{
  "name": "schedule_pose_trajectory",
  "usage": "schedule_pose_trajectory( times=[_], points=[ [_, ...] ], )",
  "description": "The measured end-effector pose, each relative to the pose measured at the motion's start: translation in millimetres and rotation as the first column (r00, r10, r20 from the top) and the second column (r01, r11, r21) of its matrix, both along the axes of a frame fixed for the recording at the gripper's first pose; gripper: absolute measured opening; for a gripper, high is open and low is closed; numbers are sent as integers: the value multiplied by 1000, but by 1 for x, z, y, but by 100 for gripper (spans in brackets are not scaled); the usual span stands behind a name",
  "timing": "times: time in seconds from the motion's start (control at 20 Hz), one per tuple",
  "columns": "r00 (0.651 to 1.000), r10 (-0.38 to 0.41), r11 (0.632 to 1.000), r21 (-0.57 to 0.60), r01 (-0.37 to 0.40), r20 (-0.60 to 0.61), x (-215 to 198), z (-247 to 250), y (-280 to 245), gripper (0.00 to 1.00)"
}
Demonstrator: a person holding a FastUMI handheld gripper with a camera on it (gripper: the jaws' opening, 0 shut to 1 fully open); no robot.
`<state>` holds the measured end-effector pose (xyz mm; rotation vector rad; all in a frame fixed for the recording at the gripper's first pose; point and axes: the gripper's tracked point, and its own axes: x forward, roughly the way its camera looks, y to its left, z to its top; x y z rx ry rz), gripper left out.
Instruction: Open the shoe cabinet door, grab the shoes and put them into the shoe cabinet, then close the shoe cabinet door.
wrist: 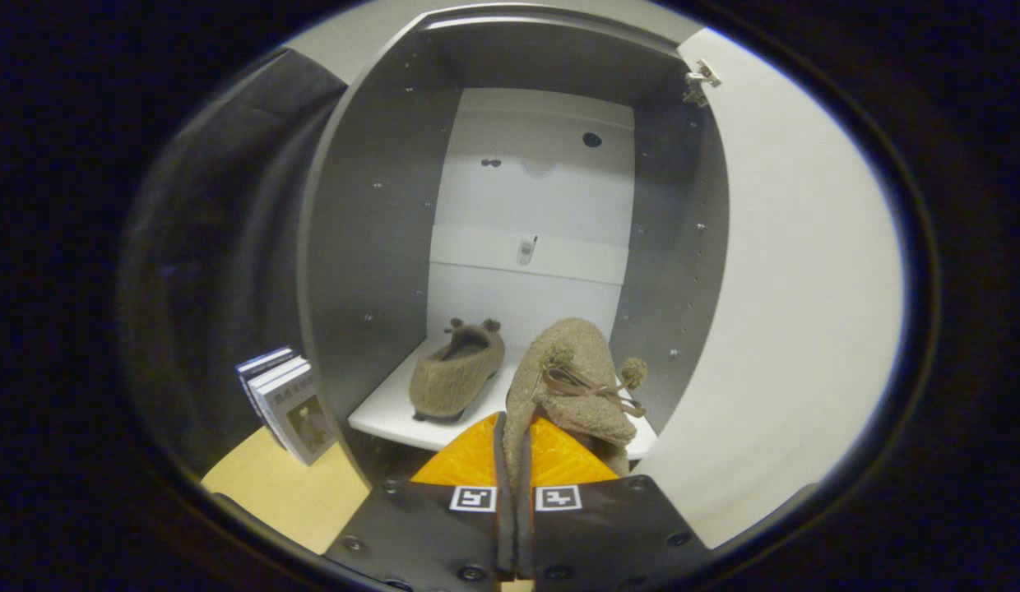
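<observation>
Shoes are what I am moving: one fuzzy brown shoe (456, 370) is already lying on the white shelf (378, 423) inside the shoe cabinet (370, 230), and the second shoe (572, 382) is hanging from my tool (516, 460). My tool's orange fingers (469, 460) are pressed nearly together, pinching the edge of this shoe between them. I am holding it just in front of the shelf, to the right of the first shoe. The cabinet door (798, 312) is standing open on the right. I judge that next I am needing to carry it further in, lower it on the bare shelf part, release, then close the door.
</observation>
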<state>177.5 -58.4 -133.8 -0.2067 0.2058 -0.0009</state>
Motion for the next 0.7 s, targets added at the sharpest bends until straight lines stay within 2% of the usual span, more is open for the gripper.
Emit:
schedule_pose_trajectory(
  times=[0.35,0.55,0.7],
  points=[
    [997,-63,997,-49,61,-47,99,-19,-6,3],
    [995,-71,995,-77,66,-70,137,-33,6,3],
    [994,-69,994,-89,61,-84,151,-36,7,3]
  ],
)
